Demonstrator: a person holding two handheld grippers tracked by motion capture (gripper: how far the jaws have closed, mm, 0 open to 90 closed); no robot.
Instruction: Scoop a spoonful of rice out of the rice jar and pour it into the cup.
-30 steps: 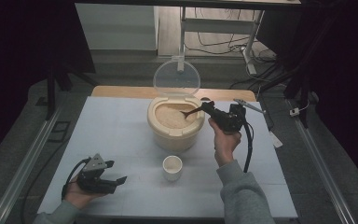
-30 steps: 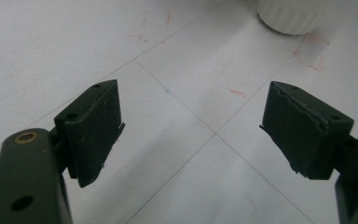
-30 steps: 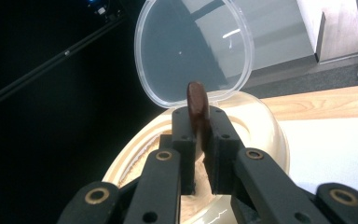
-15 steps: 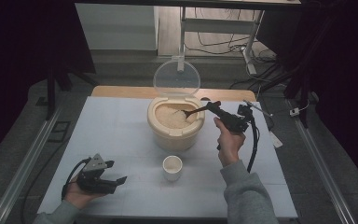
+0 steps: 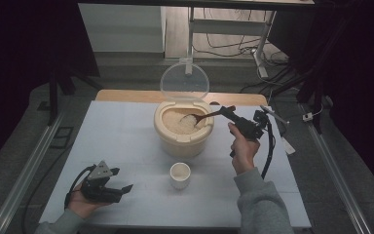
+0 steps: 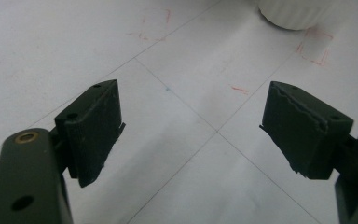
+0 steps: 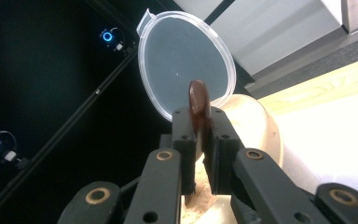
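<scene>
Dark wooden spoon (image 5: 209, 115) clamped edge-on between my right gripper's (image 5: 233, 117) jaws; in the right gripper view the handle (image 7: 198, 105) stands up between the two pads, gripped tight. Bowl end reaches over the rim of the tub (image 5: 183, 141) and sits in the rice (image 5: 181, 124), with a small heap on it. I hold the hand to the tub's right and angle the spoon down and leftward, likely so the bowl can dig in without my gripper fouling the rim.

Clear lid (image 5: 184, 80) is hinged upright at the back of the tub, out of the spoon's path.

Small white cup (image 5: 180, 175) stands just in front of the tub, apart from it, mouth up and looking empty. My guess: it waits there as the landing spot for a scoop, a short carry from the rice.

Left gripper (image 5: 108, 187) rests low near the table's (image 5: 126, 131) front left corner, well apart from the cup. Jaws spread wide, nothing between them, pads over bare white surface. It is parked clear, perhaps ready to steady the cup.
</scene>
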